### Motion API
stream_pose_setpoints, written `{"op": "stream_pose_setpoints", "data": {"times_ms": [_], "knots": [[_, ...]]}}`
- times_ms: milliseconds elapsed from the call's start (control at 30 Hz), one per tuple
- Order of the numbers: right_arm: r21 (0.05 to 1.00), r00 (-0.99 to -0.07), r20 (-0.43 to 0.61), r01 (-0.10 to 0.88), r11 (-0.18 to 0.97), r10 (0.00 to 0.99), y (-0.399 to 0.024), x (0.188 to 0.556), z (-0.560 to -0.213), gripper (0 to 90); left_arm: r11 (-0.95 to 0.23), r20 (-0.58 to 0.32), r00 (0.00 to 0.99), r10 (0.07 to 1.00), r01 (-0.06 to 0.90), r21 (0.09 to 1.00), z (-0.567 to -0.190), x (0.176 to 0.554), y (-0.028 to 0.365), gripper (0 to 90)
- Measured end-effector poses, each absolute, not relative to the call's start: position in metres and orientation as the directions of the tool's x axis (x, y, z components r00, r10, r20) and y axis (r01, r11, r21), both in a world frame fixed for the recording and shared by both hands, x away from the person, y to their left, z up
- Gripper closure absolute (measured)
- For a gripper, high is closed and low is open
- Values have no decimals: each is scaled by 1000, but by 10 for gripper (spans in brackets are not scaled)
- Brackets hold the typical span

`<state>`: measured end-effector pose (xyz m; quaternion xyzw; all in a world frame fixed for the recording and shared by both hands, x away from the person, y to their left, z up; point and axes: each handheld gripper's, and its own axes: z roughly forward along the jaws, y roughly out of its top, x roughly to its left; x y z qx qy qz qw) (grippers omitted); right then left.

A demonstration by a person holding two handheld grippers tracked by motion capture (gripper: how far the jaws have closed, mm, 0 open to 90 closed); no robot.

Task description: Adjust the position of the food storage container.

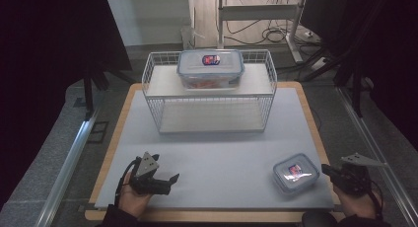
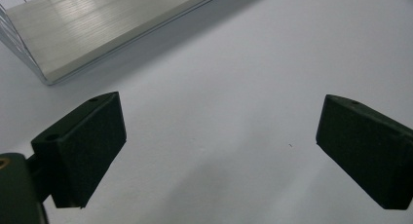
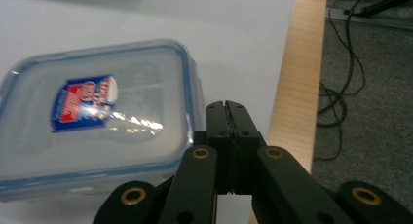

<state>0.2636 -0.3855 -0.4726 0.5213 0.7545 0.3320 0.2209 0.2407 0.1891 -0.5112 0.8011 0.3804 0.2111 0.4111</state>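
Right now your right tool [image 3: 228,107] has its jaws pressed together on nothing, just beside the small lidded container [image 1: 296,172] near the desk's [image 1: 222,153] right edge, while your left tool [image 2: 219,151] stands wide over bare desk.

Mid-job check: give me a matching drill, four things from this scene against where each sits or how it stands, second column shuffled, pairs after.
Things:
1. large container
2. small container
3. left gripper
4. right gripper

Place or state:
A. jaws shut, nothing between them
B. on the wire rack, upper shelf
C. jaws wide open over bare mat
D. on the mat near the table's right edge

Pairs: 1-B, 2-D, 3-C, 4-A
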Motion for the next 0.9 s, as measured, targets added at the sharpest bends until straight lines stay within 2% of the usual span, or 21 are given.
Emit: {"op": "stream_pose_setpoints", "data": {"times_ms": [433, 900], "knots": [[693, -386, 47, 677, 248, 921, -378, 268, -482, 899, -365, 16, 614, 789, 448, 816, -513, 242, 192, 39], [672, -479, 83, 675, 306, 874, -349, 265, -485, 900, -365, 12, 611, 792, 458, 811, -515, 243, 193, 39]]}}
